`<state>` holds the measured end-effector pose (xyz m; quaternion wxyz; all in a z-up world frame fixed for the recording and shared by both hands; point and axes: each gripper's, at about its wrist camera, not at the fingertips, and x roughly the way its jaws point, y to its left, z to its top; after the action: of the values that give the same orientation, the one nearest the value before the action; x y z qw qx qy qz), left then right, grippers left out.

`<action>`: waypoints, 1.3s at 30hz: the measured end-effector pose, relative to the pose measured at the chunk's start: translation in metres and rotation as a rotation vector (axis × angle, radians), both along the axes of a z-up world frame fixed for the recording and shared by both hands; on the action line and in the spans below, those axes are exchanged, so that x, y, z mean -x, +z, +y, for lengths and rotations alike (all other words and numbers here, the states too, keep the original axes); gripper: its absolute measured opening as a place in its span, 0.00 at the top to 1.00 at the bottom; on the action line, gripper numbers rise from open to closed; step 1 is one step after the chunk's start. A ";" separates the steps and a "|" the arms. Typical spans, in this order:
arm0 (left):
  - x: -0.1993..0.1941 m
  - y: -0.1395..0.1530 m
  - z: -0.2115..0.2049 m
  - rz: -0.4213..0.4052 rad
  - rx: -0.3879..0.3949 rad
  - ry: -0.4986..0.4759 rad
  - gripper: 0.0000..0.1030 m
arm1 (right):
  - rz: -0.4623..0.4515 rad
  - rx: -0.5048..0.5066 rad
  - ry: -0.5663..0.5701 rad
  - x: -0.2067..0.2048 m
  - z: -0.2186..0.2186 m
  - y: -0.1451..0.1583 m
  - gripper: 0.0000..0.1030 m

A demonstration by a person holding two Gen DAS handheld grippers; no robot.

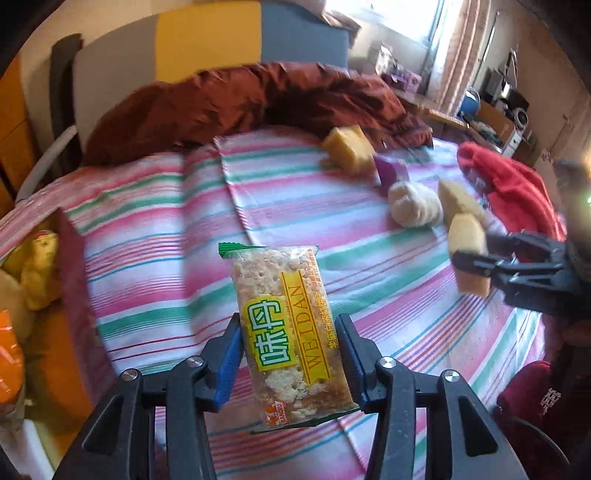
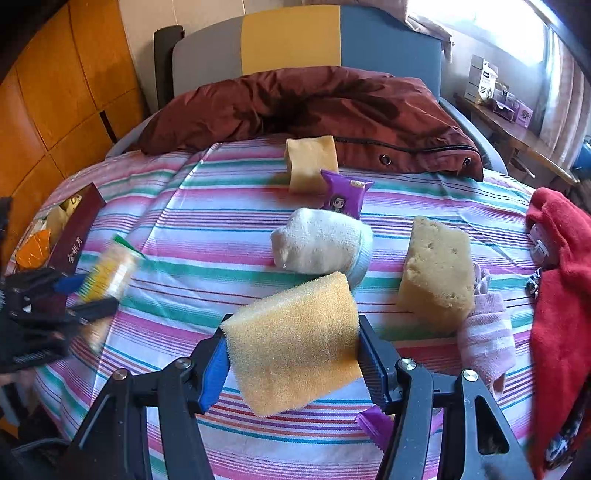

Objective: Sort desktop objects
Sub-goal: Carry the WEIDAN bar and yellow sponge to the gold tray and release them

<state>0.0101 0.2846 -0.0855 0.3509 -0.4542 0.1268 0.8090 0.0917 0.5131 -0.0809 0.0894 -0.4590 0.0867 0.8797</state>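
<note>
The left gripper (image 1: 291, 354) has its fingers clamped on a clear-wrapped crumbly snack bar with a yellow-green label (image 1: 286, 328), raised above the pink-and-green striped bedspread (image 1: 155, 229). The right gripper (image 2: 291, 363) pinches a rectangular yellow foam sponge (image 2: 295, 347), near a rolled white sock (image 2: 319, 242).

This is a home bedroom. Ahead of the jaws lies a bed (image 2: 229, 206) under a striped pink, green and white sheet, with a padded grey and yellow headboard (image 2: 295, 40) at its far end. A dark red jacket (image 2: 314, 107) is heaped against it. To the right of the jaws a sunlit window (image 2: 491, 26) stands over a cluttered wooden shelf (image 2: 517, 136); to the left, orange wooden panelling (image 2: 55, 92).
</note>
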 end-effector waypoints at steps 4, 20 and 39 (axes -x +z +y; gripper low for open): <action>-0.001 0.022 -0.027 0.052 -0.032 0.039 0.52 | -0.006 0.009 0.008 0.002 -0.006 0.000 0.39; 0.005 0.052 -0.138 0.152 -0.071 0.272 0.52 | 0.096 0.082 0.128 0.014 -0.089 0.036 0.39; 0.004 0.042 -0.219 0.134 -0.100 0.432 0.52 | 0.152 0.235 0.379 0.039 -0.229 0.050 0.39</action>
<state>0.0060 0.0658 -0.0432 0.1823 -0.3983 0.0092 0.8989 0.0530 0.2837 -0.0305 -0.1383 -0.4069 0.1071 0.8966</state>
